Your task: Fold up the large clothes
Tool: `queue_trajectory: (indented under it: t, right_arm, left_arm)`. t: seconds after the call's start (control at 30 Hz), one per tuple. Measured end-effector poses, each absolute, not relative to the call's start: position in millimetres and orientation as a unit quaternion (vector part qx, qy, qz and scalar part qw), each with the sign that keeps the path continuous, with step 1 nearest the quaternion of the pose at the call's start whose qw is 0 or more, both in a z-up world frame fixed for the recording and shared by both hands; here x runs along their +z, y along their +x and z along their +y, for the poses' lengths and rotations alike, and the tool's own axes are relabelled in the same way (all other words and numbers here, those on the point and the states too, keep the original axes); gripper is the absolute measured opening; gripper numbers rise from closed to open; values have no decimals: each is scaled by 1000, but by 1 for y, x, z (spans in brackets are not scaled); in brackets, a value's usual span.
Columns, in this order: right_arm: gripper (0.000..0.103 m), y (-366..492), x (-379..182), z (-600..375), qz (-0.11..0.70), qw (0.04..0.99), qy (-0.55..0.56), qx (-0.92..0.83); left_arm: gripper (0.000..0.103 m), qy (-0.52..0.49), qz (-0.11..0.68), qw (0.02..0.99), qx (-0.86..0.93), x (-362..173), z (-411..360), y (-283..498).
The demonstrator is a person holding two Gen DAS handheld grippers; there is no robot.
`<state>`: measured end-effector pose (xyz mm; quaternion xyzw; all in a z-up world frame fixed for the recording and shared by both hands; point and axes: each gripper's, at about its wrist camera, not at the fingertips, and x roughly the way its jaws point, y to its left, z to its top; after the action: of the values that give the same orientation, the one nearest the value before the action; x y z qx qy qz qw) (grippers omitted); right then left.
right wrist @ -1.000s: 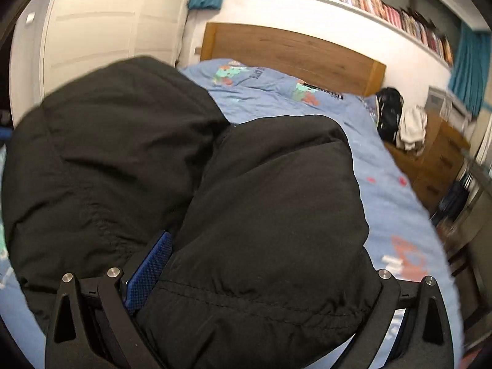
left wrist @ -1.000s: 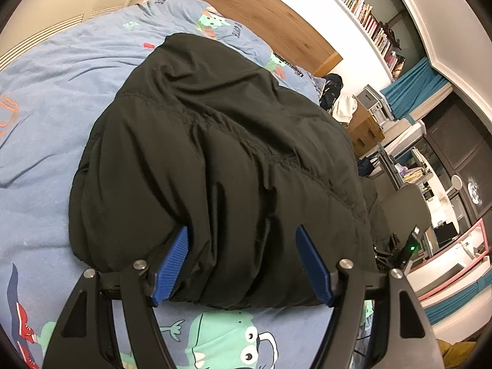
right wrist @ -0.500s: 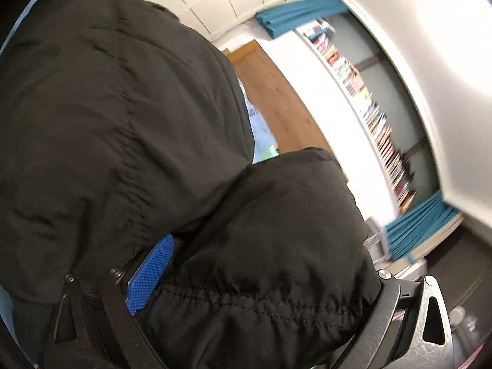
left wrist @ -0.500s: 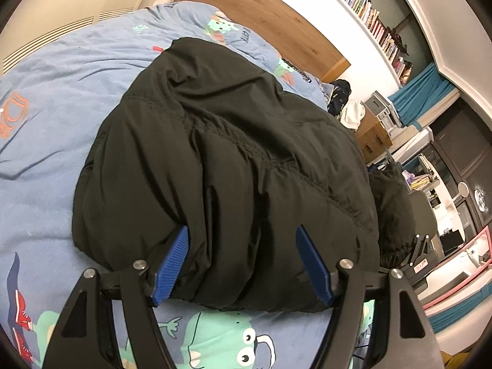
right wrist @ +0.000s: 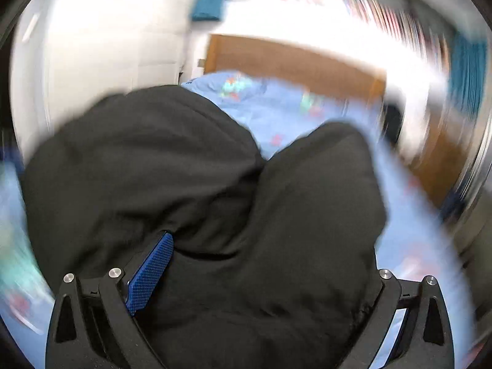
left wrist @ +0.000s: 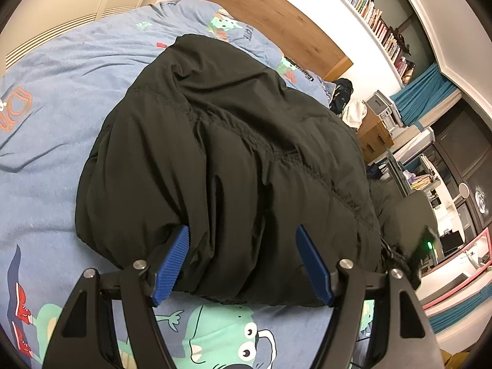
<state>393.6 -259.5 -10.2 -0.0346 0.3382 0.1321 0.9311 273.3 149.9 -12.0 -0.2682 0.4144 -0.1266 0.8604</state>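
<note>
Black puffy jacket (left wrist: 233, 166), quilted with gathered seams, heaped on the blue cartoon-print duvet (left wrist: 61, 98); duvet lettering too warped to read. Left gripper (left wrist: 243, 261) jaws wide, straddling the jacket's near edge. Right gripper (right wrist: 261, 276) bites a thick padded fold, right finger buried; that view badly motion-blurred
</note>
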Motion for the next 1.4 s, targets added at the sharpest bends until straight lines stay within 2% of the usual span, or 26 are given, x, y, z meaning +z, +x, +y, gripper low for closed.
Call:
queue_trajectory:
  t: [0.17,0.23,0.3,0.5,0.63,0.9,1.07,1.3,1.4]
  right_arm:
    - [99,443,-63,-306,459,861,170,141]
    - [99,453,-93,-320,484,812,280,169]
    - [99,457,-117,-328,497,777,345,177]
    - [99,466,-113,-345,532,769,311,171]
    - [99,459,-96,-401,497,812,298,64]
    - [99,434,-90,-443,410,762,488,117]
    - [99,416,-77,-464,344,735,557,179]
    - [99,427,-58,-433,386,821,401,127]
    - [99,432,-78,-435,389,806,435,97]
  left_arm:
    - [70,-270,413,860,-129,-11,152,270]
    - [70,-271,414,860,-128,-12,153,269]
    - [70,-271,416,859,-127,-13,153,269]
    - [70,-271,413,860,-129,-12,153,265]
    - [70,-274,410,860,-128,-9,158,262]
    - [70,-275,405,863,-129,-4,170,255]
    - [70,-264,401,867,-132,6,162,257]
    - [70,-256,400,868,-143,11,149,257]
    - [70,-258,406,866,-138,7,151,257]
